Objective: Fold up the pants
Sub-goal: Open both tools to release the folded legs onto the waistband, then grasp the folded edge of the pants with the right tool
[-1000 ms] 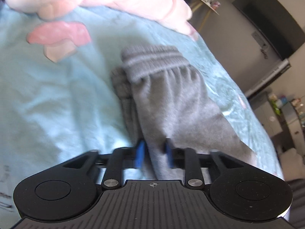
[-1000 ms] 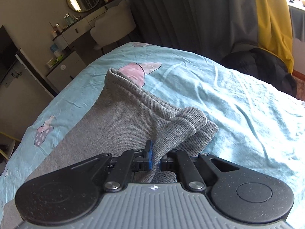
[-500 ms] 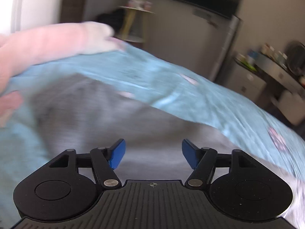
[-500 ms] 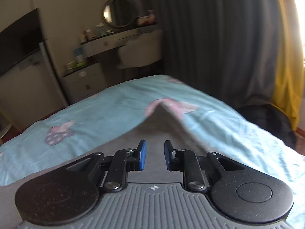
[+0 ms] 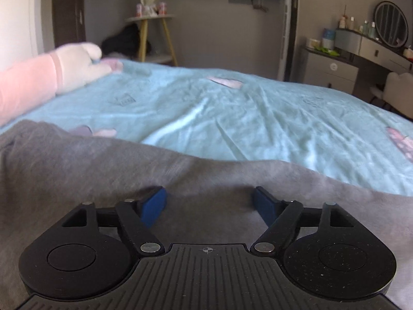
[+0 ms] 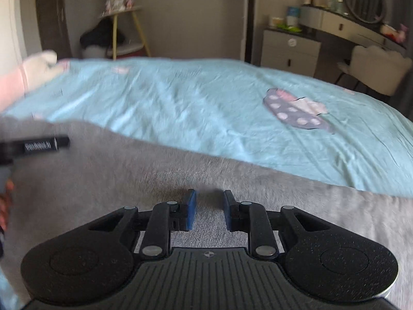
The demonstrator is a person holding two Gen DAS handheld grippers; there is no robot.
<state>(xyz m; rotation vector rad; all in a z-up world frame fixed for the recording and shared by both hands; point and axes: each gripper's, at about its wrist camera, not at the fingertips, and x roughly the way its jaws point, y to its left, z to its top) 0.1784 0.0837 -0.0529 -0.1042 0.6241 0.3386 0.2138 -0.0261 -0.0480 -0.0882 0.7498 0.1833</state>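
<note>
The grey pants (image 5: 103,170) lie on the light blue bedspread (image 5: 232,113) and fill the near part of both views (image 6: 232,180). My left gripper (image 5: 209,201) is open wide, its blue pads just above the grey cloth, holding nothing. My right gripper (image 6: 208,206) is open with a narrower gap, also low over the pants and empty. The black body of the left gripper (image 6: 38,146) shows at the left edge of the right wrist view.
A pink and white plush toy (image 5: 59,72) lies at the bed's far left. Beyond the bed stand a yellow-legged side table (image 5: 152,33), a dresser with a round mirror (image 5: 361,51) and a white chair (image 6: 374,69).
Both grippers let go of the pants and opened. Both swung from looking along the pants to looking level across the bed toward the far wall.
</note>
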